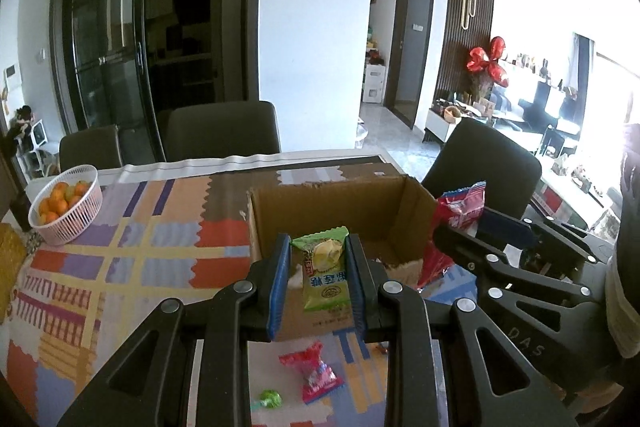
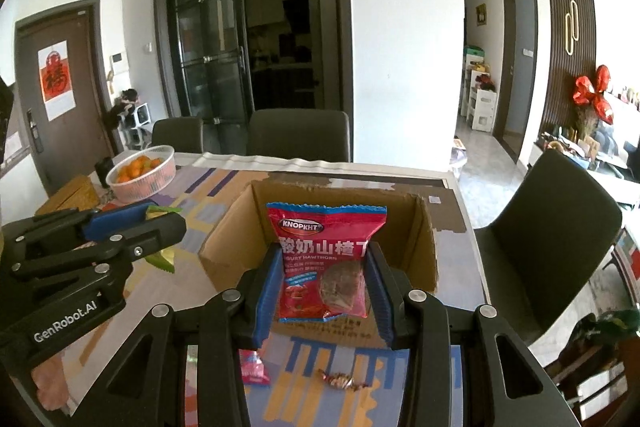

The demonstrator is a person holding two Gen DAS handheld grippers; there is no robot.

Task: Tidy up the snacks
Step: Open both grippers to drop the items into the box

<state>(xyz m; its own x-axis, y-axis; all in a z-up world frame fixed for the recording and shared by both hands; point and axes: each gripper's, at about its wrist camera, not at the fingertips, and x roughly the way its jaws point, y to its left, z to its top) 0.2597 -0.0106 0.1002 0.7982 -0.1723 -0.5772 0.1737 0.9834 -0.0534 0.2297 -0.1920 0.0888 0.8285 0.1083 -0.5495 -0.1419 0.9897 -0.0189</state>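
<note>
My left gripper point(image 1: 318, 267) is shut on a green snack packet point(image 1: 323, 273) and holds it upright above the near wall of an open cardboard box point(image 1: 340, 203). My right gripper point(image 2: 325, 275) is shut on a red yogurt hawthorn packet point(image 2: 326, 259), held just in front of the same box point(image 2: 320, 199). The right gripper and its red packet point(image 1: 460, 215) show at the right in the left wrist view. The left gripper point(image 2: 132, 227) shows at the left in the right wrist view. A small red packet point(image 1: 316, 373), a green candy point(image 1: 270, 399) and a brown wrapped candy point(image 2: 340, 381) lie on the table.
The table has a colourful patterned cloth point(image 1: 132, 259). A white basket of oranges point(image 1: 68, 205) stands at the far left. Dark chairs point(image 1: 224, 133) stand behind the table and another chair point(image 2: 548, 227) at its right. Another small red packet point(image 2: 254, 367) lies below the right gripper.
</note>
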